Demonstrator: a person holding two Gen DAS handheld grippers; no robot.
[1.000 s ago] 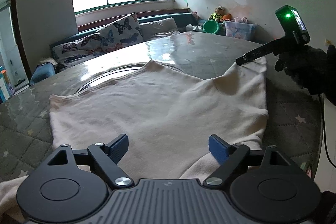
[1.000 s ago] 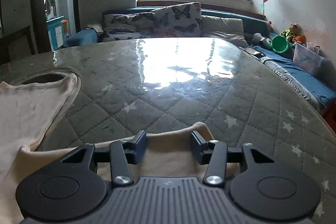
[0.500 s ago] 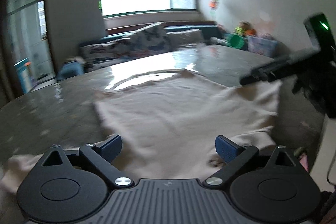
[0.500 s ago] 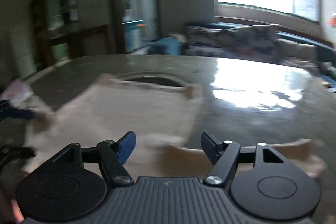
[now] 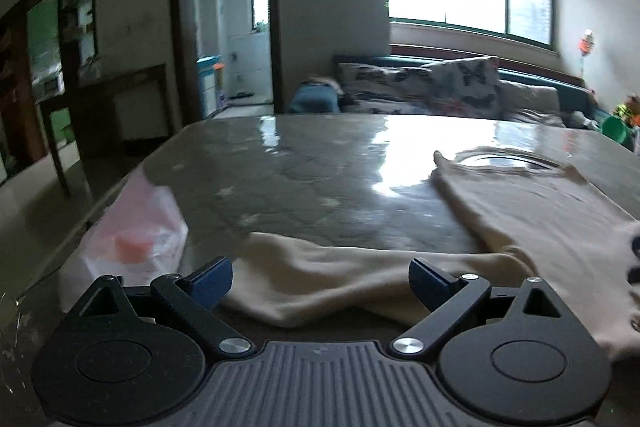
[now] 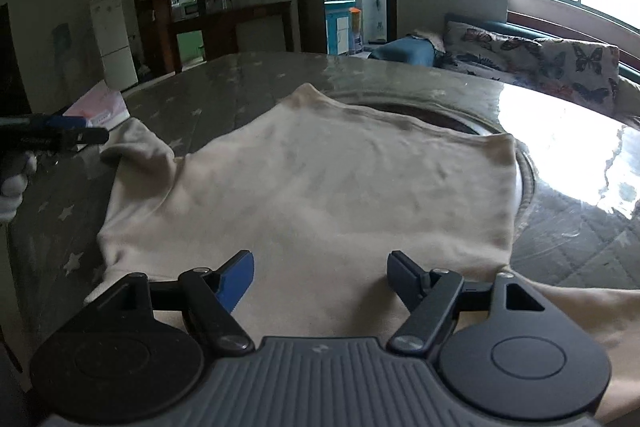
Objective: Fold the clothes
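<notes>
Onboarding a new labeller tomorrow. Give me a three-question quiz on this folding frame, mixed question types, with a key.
1. True or false: the cream long-sleeved cloth top lies spread on the grey star-quilted table cover.
2. Multiple choice: in the left wrist view, what lies between the open jaws of the left gripper?
A. a sleeve of the top
B. the pink-and-white plastic bag
C. nothing but bare table
3. Short answer: is the right gripper pressing its pads on the top?

Key:
1. True.
2. A.
3. No; its jaws stand open above the cloth and have just been opening.
</notes>
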